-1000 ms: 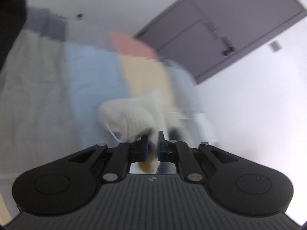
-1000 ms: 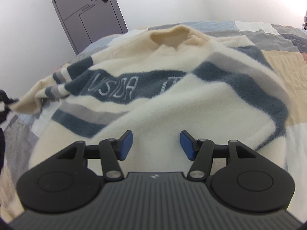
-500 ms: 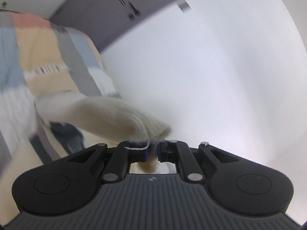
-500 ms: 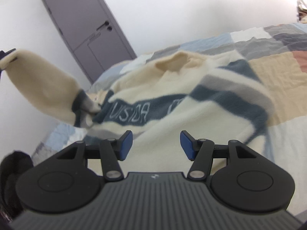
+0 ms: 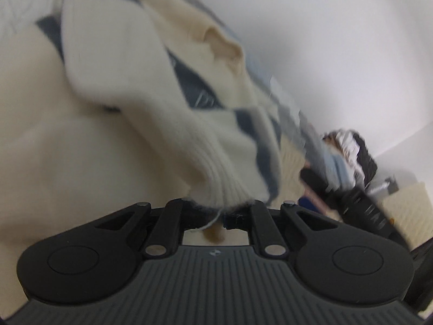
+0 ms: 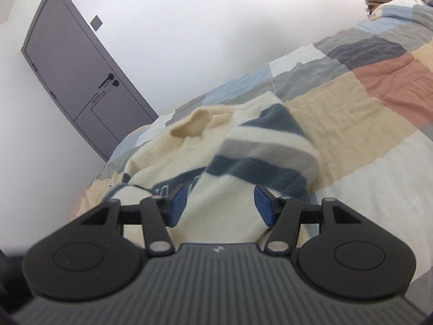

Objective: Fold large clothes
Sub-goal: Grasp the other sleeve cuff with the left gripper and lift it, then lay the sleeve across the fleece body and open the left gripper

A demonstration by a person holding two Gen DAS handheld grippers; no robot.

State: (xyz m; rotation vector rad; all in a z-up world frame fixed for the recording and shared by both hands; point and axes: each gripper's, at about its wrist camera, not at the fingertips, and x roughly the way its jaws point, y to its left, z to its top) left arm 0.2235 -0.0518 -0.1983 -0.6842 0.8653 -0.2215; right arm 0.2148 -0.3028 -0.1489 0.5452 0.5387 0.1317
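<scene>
Left gripper (image 5: 223, 216) pinches the sweater (image 5: 89, 135) by its sleeve cuff (image 5: 227, 187), sleeve trailing ahead across the body on the bed (image 6: 351, 113), while right gripper (image 6: 220, 205) hovers half-open above the hem, nothing clamped

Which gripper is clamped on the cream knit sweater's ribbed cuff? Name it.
The left gripper: it is shut on the ribbed cuff of the cream knit sweater. The right gripper is open, blue pads apart, gripping nothing.
</scene>
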